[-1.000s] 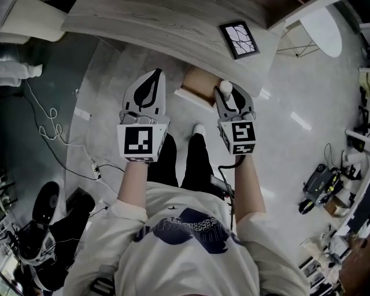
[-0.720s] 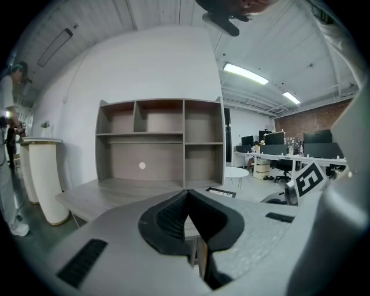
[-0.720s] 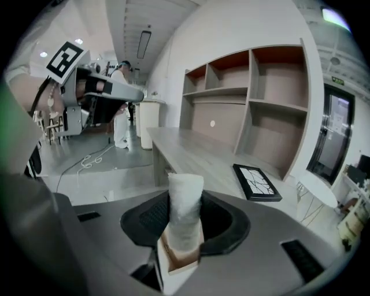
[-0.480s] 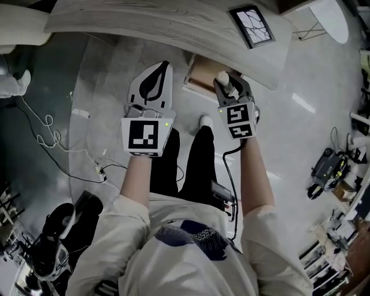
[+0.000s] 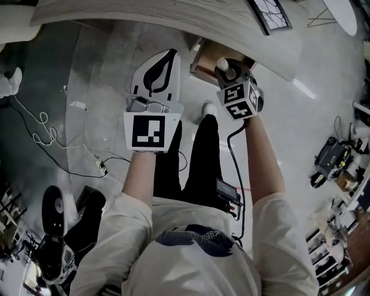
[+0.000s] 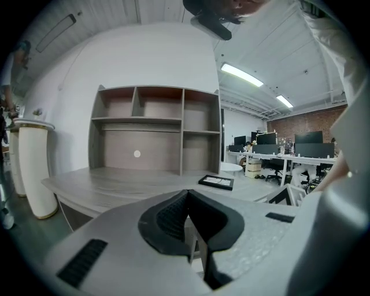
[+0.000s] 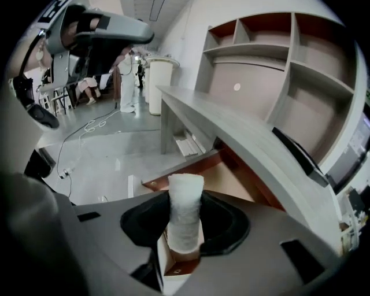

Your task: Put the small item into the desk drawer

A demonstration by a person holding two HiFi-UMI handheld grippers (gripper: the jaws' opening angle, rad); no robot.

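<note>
The small item, a white cloth-like roll (image 7: 185, 217) (image 5: 222, 63), stands upright between the jaws of my right gripper (image 7: 186, 199) (image 5: 227, 70), which is shut on it. That gripper tilts down over the open wooden drawer (image 7: 234, 180) (image 5: 209, 56), which sticks out from under the grey desk top (image 7: 231, 130) (image 5: 144, 17). My left gripper (image 5: 169, 55) (image 6: 187, 194) hovers to the left of the drawer, in front of the desk edge. Its jaws meet at the tips with nothing between them.
A black picture frame (image 5: 270, 13) (image 6: 216, 182) lies on the desk, and a shelf unit (image 6: 156, 130) stands at its back. The person's legs (image 5: 196, 156) are below the drawer. Cables (image 5: 46, 133) lie on the floor at left, gear (image 5: 332, 156) at right.
Both grippers have sunk toward the desk front. The right one, still holding the roll, has tipped downward and now sits over the open drawer.
</note>
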